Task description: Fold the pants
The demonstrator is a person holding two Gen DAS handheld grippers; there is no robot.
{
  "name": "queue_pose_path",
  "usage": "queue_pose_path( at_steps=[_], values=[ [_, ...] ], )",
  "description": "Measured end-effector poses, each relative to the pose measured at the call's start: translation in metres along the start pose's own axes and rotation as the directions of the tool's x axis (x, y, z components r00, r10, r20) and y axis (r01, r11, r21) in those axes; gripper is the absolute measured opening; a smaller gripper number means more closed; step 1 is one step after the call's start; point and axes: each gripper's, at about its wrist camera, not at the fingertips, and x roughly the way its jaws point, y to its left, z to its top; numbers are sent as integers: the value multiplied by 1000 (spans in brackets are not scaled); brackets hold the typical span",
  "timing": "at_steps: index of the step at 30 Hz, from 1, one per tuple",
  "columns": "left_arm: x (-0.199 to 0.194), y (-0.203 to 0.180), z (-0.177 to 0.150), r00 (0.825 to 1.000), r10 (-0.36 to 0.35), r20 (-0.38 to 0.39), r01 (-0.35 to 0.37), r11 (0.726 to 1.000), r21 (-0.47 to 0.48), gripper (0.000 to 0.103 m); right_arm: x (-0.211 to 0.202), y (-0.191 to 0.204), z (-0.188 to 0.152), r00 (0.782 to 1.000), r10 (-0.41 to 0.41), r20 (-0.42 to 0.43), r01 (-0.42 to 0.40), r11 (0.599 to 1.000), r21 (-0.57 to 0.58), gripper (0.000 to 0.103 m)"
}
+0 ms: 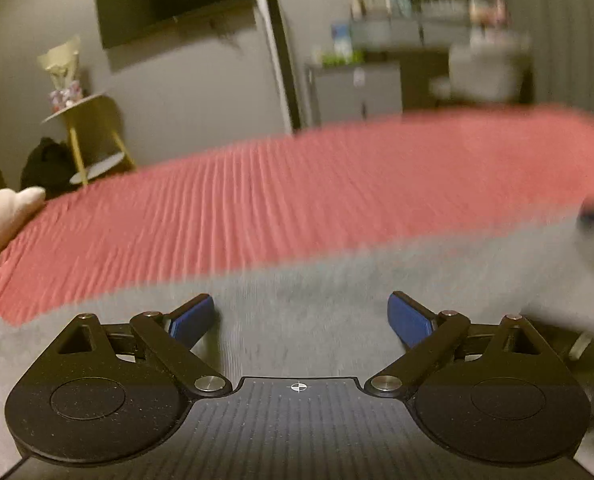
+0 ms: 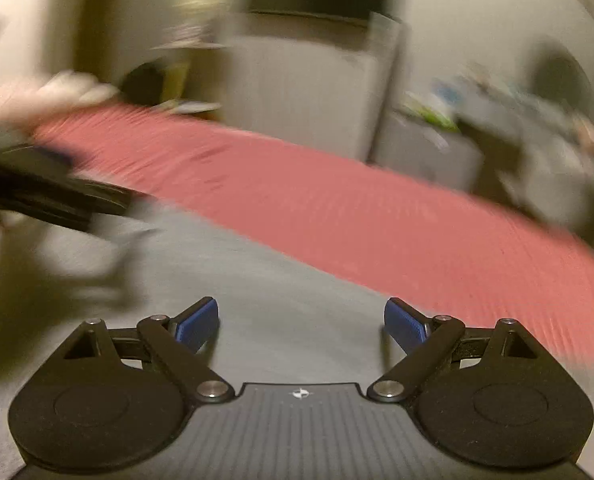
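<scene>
Grey pants (image 1: 297, 280) lie flat on the red bedspread (image 1: 297, 184). Left gripper (image 1: 301, 316) and right gripper (image 2: 301, 320) hover over them, jaws spread wide, nothing held. Only the right view, heavily blurred, catches the other gripper at left; left view shows a yellow side table (image 1: 93, 136).

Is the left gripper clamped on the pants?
No. The left gripper stands open above the grey pants, with nothing pinched between its blue pads.
</scene>
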Motion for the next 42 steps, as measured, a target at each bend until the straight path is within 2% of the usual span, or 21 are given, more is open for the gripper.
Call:
queue_pose_path(
  at_steps=[2, 4, 5, 7, 10, 13, 15, 17, 19, 20, 21, 23, 25, 27, 29, 31, 32, 35, 37, 39, 42],
  values=[
    [5, 15, 0, 1000, -19, 18, 19, 999, -48, 103, 10, -15, -9, 998, 49, -32, -45, 994, 104, 90],
    [8, 33, -2, 998, 56, 9, -55, 994, -92, 103, 14, -45, -15, 997, 46, -64, -28, 967, 254, 90],
    [11, 42, -4, 997, 80, -11, -81, 989, -123, 103, 19, -58, -13, 997, 35, -70, -14, 960, 279, 90],
    [13, 66, -8, 999, 24, -31, -31, 969, -246, 103, 15, -76, -27, 997, 14, -80, 9, 959, 282, 92],
    [10, 90, -13, 996, 86, -28, -90, 957, -276, 103, 7, -109, -46, 989, -79, -123, 109, 960, 260, 99],
    [4, 116, -21, 993, 113, -32, -117, 929, -351, 103, -8, -160, -75, 978, -118, -172, 178, 902, 393, 99],
    [-1, 136, -28, 968, 240, -77, -252, 898, -362, 103, -28, -186, -90, 949, -220, -227, 294, 877, 379, 99],
    [3, 162, -33, 930, 319, -181, -366, 826, -429, 103, -50, -210, -109, 910, -294, -291, 394, 831, 393, 99],
    [-12, 179, -36, 936, 305, -175, -350, 757, -552, 97, -75, -231, -126, 837, -386, -387, 533, 734, 421, 99],
    [-21, 174, -32, 937, 306, -167, -346, 760, -549, 97, -87, -238, -129, 800, -419, -430, 589, 685, 428, 99],
    [-32, 162, -26, 950, 280, -140, -311, 795, -520, 97, -100, -241, -131, 782, -433, -449, 617, 644, 453, 99],
    [-52, 120, -15, 985, 154, -76, -171, 890, -422, 98, -119, -232, -124, 810, -412, -418, 585, 624, 519, 98],
    [-67, 67, -5, 999, 14, -50, -27, 960, -279, 98, -123, -207, -111, 903, -284, -323, 423, 721, 548, 98],
    [-86, 14, -7, 992, -117, -45, 111, 985, -131, 100, -125, -181, -106, 959, -101, -266, 226, 838, 497, 98],
    [-96, -20, -17, 981, -182, -67, 179, 983, -46, 101, -118, -165, -107, 957, 11, -289, 128, 881, 456, 98],
    [-93, -44, -32, 967, -197, -163, 210, 975, 67, 102, -120, -165, -123, 942, -18, -334, 165, 894, 416, 98],
    [-95, -48, -39, 974, -167, -155, 185, 976, 114, 103, -127, -171, -130, 939, -55, -340, 201, 888, 413, 98],
    [-96, -36, -35, 995, 3, -102, 9, 994, 113, 103, -166, -203, -158, 901, -175, -396, 375, 775, 509, 94],
    [-89, -25, -37, 984, 69, -163, -66, 998, 22, 103, -197, -226, -177, 866, -244, -436, 478, 657, 583, 83],
    [-85, -7, -38, 973, 9, -230, -41, 991, -131, 103, -232, -247, -198, 856, -262, -446, 517, 475, 712, 55],
    [-88, 0, -39, 970, -21, -243, -31, 978, -208, 103, -264, -265, -242, 918, -199, -342, 375, 160, 913, 50]
  ],
)
